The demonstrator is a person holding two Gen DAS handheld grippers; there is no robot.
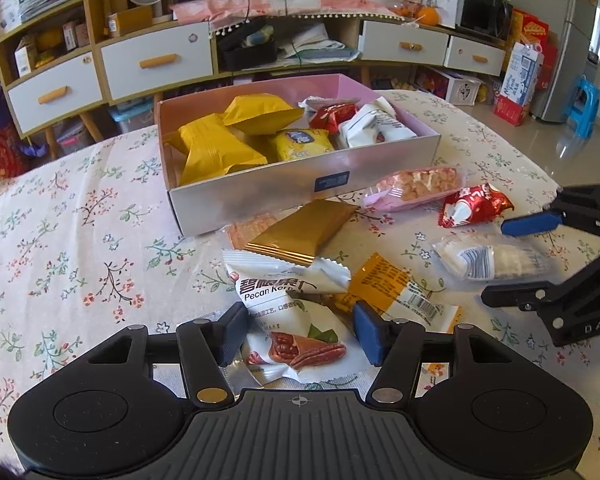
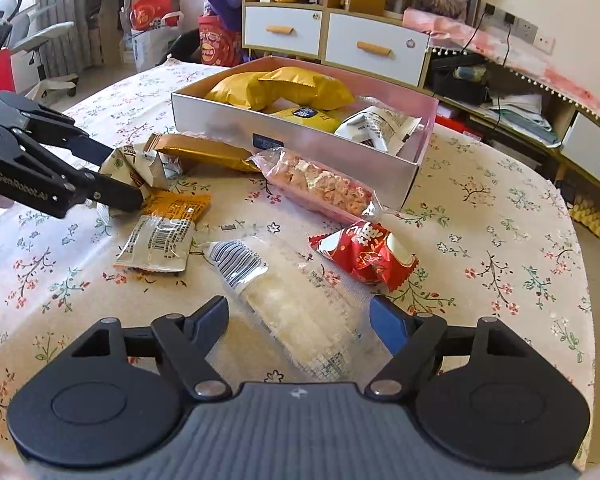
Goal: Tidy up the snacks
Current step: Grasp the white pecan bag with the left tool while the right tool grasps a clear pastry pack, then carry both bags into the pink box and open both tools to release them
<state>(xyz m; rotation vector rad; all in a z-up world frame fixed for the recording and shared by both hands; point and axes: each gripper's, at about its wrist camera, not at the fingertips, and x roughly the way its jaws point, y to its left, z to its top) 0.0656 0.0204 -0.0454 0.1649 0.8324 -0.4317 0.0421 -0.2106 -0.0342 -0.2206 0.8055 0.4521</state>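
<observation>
Left gripper [image 1: 300,330] open astride pecan pack [image 1: 288,320]; right gripper [image 2: 300,320] open around clear pack [image 2: 300,312], pads seemingly not touching. Box [image 1: 300,184] beyond. Risk: slippery film squirting out, or pecan pack dragging orange packet [image 1: 400,292].

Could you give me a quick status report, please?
Left claw open around pecan packet. Right claw open around clear packet. Box part filled; five packets outside.

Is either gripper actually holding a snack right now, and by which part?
Neither. The left gripper straddles the pecan packet and the right gripper straddles the clear rice-cake pack, pads not pressing either.
</observation>
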